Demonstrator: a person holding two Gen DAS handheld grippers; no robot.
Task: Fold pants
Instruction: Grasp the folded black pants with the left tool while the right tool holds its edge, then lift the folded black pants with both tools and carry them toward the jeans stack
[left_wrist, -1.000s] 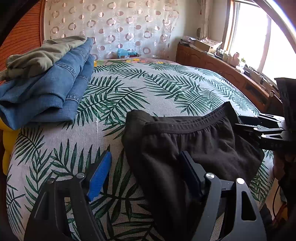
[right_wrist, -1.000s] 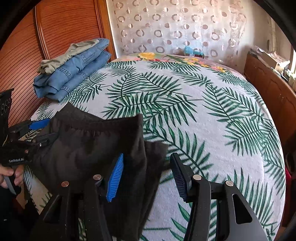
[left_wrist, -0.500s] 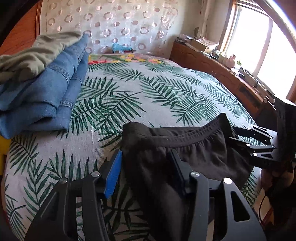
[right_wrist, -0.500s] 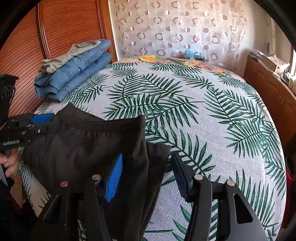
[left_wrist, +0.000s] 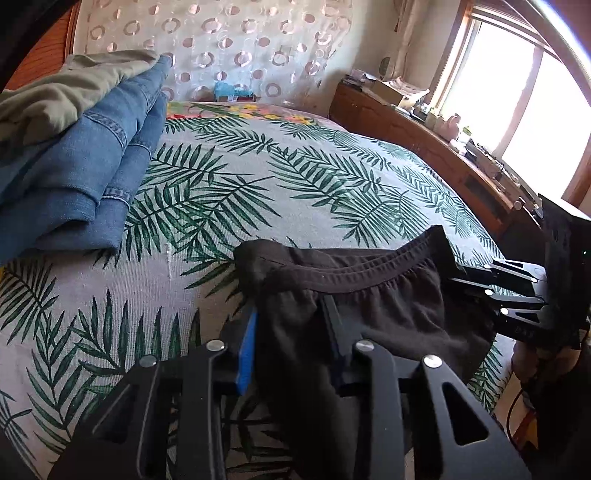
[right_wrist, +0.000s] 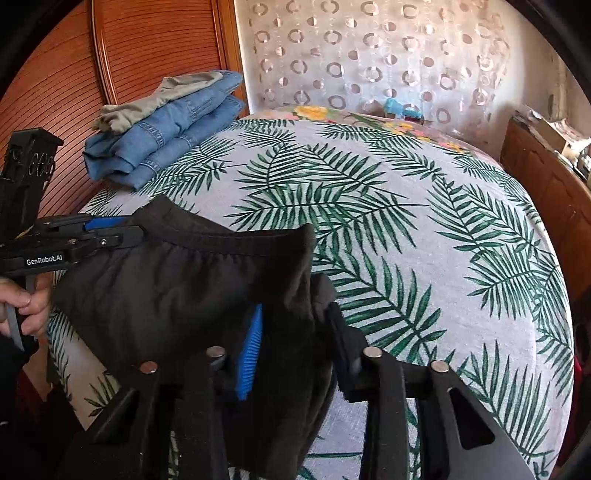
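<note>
Black pants (left_wrist: 369, 314) with an elastic waistband lie at the near edge of the leaf-print bed (left_wrist: 258, 192). My left gripper (left_wrist: 290, 332) is closing on the left corner of the waistband, and bunched black cloth fills the gap between its blue pad and its other finger. In the right wrist view the pants (right_wrist: 177, 295) stretch between both tools. My right gripper (right_wrist: 295, 332) is closing too, with a fold of the right corner pressed between its pads. Each tool shows from the side in the other's view: the right gripper (left_wrist: 458, 277) and the left gripper (right_wrist: 136, 232), both pinching the waistband.
Folded blue jeans (left_wrist: 92, 166) with an olive garment (left_wrist: 66, 92) on top are stacked at the bed's far left. A wooden cabinet (left_wrist: 424, 140) with small items runs along the right, under a window. A hand (right_wrist: 33, 306) holds the left tool.
Both grippers' jaws have narrowed from wide apart onto the waistband corners. The left gripper shifted slightly right, over the pants' left corner, and the cloth has bunched up there.
</note>
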